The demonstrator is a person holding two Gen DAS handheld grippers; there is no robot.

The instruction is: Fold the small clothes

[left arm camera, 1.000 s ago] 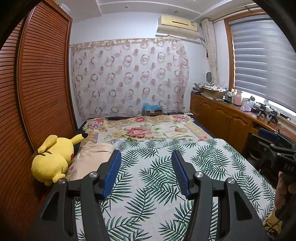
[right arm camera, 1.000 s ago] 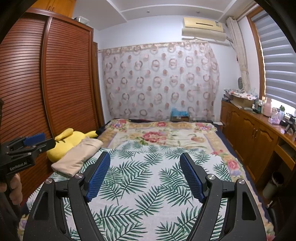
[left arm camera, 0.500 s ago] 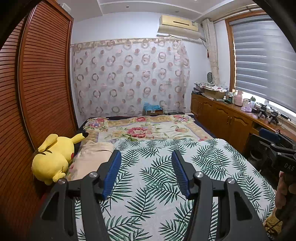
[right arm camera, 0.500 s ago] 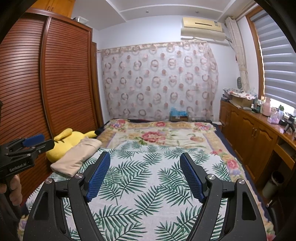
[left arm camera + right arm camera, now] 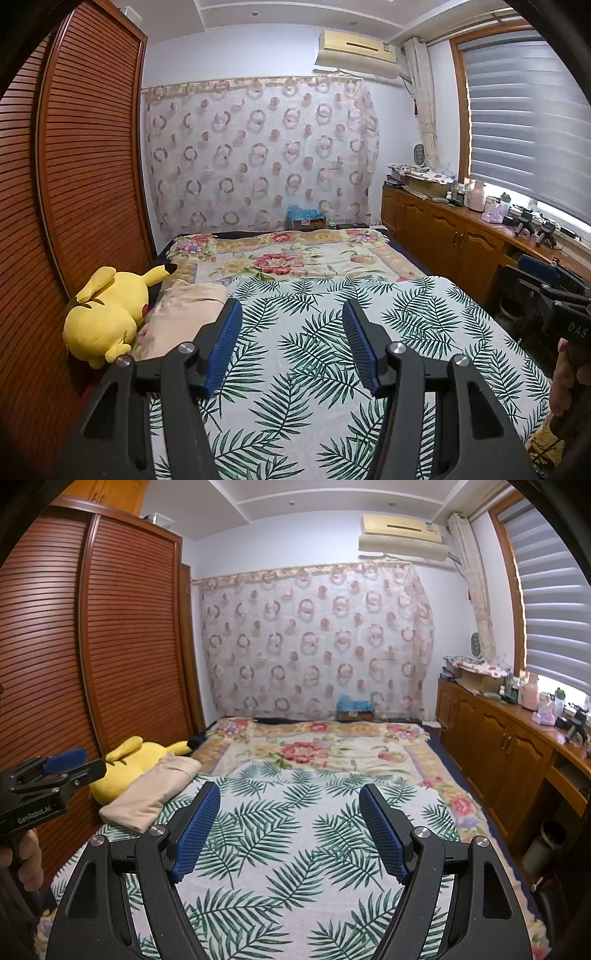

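A folded beige garment (image 5: 181, 317) lies at the left edge of the bed on the palm-leaf sheet (image 5: 325, 354); it also shows in the right wrist view (image 5: 151, 794). My left gripper (image 5: 291, 332) is open and empty, held above the sheet to the right of the garment. My right gripper (image 5: 290, 812) is open and empty above the middle of the sheet (image 5: 295, 849). Each gripper shows at the edge of the other's view: the right one (image 5: 565, 306), the left one (image 5: 48, 775).
A yellow plush toy (image 5: 107, 314) lies against the slatted wooden wardrobe (image 5: 85, 166) beside the garment. A floral blanket (image 5: 295, 254) covers the far half of the bed. Wooden cabinets (image 5: 450, 240) with clutter run along the right wall under the window.
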